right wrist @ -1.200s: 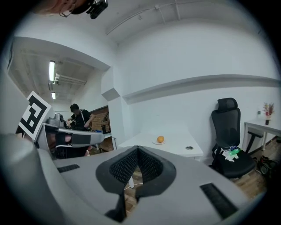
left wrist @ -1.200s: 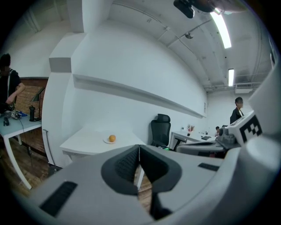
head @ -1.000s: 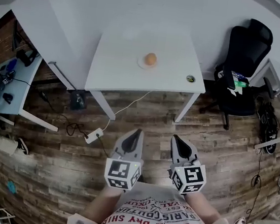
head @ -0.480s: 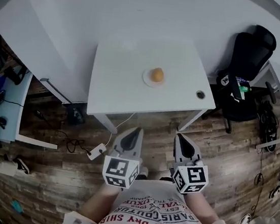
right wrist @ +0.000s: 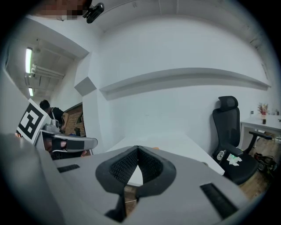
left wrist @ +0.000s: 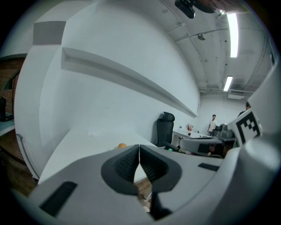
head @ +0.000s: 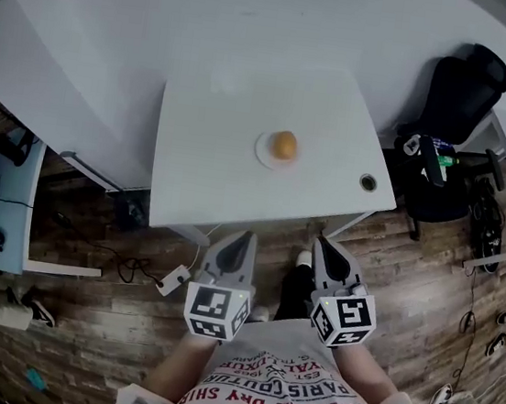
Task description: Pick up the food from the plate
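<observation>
Counter [head: 214, 145] sits closer & bigger in head view than a sec ago: person has walked up, with both tools kept low by the torso. Left tool [head: 247, 236] & right tool [head: 321, 243] each have jaws fully together w/ nothing between, over wood floor [head: 81, 312] just short of counter's front edge. Food [head: 285, 144], a round orange piece, sits on a small white plate [head: 262, 150] about mid-counter, well ahead of both tools. Prob. light, smooth-skinned, apt to roll; can't tell if firm or soft, so best taken across its widest part from the sides, gentle squeeze, after opening up. Head view alone shows the plate & a dark round thing [head: 367, 182] near counter's right front corner. Left gripper view gives only the food's top as an orange speck above the jaws, plus people far off. Right gripper view shows the black chair [right wrist: 228, 127] clearest.
</observation>
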Motion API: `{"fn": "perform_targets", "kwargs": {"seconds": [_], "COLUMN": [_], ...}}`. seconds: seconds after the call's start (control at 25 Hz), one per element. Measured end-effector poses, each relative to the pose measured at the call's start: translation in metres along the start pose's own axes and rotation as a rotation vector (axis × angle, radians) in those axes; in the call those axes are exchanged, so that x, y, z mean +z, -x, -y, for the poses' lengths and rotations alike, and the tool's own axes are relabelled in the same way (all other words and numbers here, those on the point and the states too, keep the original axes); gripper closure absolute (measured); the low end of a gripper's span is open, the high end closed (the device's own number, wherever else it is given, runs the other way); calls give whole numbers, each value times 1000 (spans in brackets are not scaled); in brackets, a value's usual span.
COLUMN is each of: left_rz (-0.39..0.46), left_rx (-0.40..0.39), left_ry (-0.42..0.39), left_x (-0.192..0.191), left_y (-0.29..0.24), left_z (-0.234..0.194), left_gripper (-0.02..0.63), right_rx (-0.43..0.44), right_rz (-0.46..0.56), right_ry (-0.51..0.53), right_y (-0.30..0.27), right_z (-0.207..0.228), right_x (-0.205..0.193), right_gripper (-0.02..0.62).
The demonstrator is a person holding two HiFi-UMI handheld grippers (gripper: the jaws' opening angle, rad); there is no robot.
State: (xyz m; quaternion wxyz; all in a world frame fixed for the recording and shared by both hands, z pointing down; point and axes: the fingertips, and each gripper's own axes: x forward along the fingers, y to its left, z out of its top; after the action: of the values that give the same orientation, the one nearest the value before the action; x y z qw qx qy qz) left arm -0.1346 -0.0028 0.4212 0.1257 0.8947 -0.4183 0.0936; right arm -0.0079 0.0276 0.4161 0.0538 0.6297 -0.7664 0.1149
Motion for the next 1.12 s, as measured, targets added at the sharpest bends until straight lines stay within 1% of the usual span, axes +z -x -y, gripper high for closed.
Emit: {"fn": "perform_targets", "kwargs": {"seconds": [0.16,0.32,0.48,0.6,0.68,0.88,1.0,1.12], "left_rz": [7,2,39,38,29,-13,-50,-82], "left_rx": [34,69,85,121,150,204,198,191], "left_ry": [0,14,26,21,31,43,16,10], "left_x": [13,28,56,71,76,76,70,62], "left_y": [-38,-88,-138,-176,-202,-255,-278,-295], "left_z": [-12,-23,-26,-28,-30,-35,-32,-37], "left_gripper": [598,598,598,598,598,598,598,598], "right_rx": [32,64,111,142,161,209,225,210], "right_rz": [2,11,5,-2,-1,-31,-61,-90], "right_ry": [7,4,8,8,9,6,9,6], "right_y": [-40,-84,-128,-157,-175,-216,-238,-257], "right_z": [26,61,99,131,152,194,209,218], "right_x": [11,28,46,60,68,75,69,58], "right_gripper": [586,586,586,586,586,586,586,586]}}
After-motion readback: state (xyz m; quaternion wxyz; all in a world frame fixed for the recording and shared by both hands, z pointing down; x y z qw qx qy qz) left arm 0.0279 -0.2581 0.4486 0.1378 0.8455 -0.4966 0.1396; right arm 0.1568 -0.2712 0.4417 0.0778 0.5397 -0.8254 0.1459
